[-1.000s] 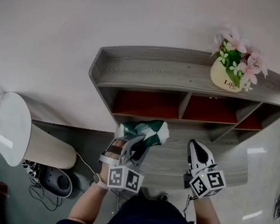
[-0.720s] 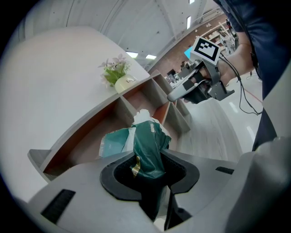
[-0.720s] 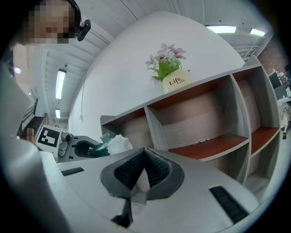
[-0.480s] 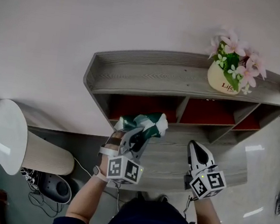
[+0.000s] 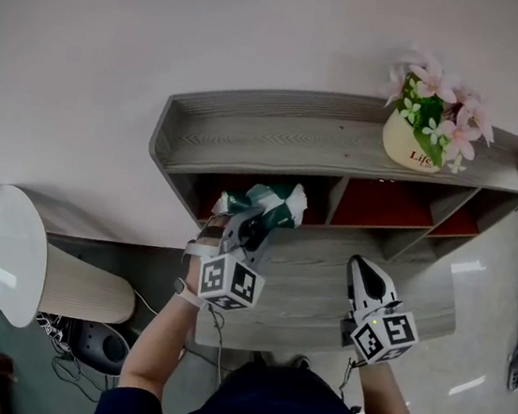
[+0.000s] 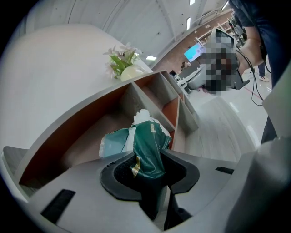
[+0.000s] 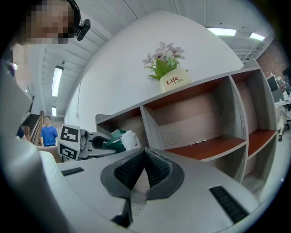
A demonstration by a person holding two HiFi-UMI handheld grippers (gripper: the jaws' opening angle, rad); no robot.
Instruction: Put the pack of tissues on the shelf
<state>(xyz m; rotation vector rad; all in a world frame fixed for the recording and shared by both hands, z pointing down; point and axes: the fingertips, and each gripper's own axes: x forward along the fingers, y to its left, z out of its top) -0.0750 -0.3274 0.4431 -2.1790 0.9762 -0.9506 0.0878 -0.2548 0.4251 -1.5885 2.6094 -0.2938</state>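
The pack of tissues (image 5: pixel 277 201), wrapped in green and white, was held off every surface by the left gripper (image 5: pixel 253 221), whose jaws were drawn narrow and pinched onto one crumpled end of the wrapper. In the left gripper view the pack (image 6: pixel 149 144) was seen standing up from between the dark pads (image 6: pixel 122 172), with its pale free end pointed toward the shelf (image 6: pixel 82 119). The pack was placed at the mouth of the leftmost compartment (image 5: pixel 239 185), close to the upright divider (image 5: pixel 334 194); whether it had crossed the front edge or touched the compartment floor could not be told. The shelf (image 5: pixel 278 138) was shown as a grey wood-grain unit with reddish-brown compartment backs, set against a pale wall. On its top board, toward the right end, a cream flower pot (image 5: pixel 417 144) with pink blooms was stood. The right gripper (image 5: pixel 364 268) was held well apart from the pack, low over a grey wood-grain surface (image 5: pixel 313 298) in front of the shelf. In the right gripper view its jaws (image 7: pixel 144 169) were seen brought together at the tips with nothing gripped between them, and the left gripper (image 7: pixel 93 141) with the pack (image 7: pixel 120 138) was seen off to the left, before the shelf (image 7: pixel 191 116).
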